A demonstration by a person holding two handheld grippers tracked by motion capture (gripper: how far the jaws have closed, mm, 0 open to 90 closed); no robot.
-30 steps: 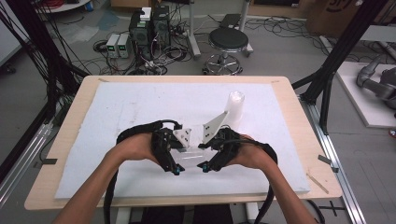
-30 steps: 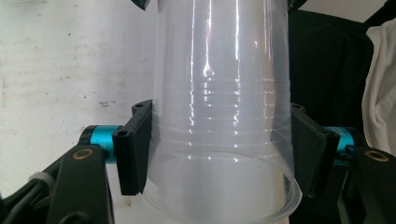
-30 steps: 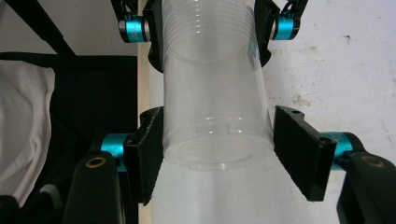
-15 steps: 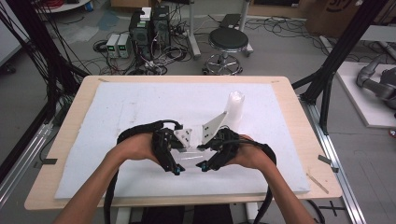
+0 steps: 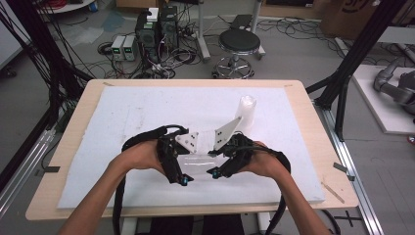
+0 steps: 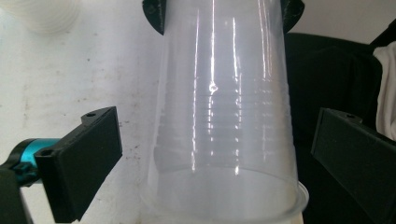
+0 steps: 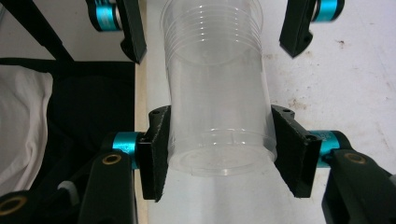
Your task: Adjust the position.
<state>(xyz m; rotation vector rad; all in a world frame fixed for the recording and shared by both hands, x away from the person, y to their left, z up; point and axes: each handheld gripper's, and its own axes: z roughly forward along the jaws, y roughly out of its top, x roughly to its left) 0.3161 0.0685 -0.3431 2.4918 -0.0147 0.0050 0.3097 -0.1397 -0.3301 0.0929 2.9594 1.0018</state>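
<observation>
the right gripper clamped the base end of the clear plastic cup, held lying level above the table's near edge. the left gripper had just opened, its jaws standing clear on either side of the cup's rim end.

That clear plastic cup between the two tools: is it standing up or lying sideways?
Lying sideways: the clear cup spans horizontally between both tools above the table.

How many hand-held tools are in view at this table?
2. The left tool, jaws just opened, flanks the clear cup at its rim; the right tool clamps its base.
</observation>
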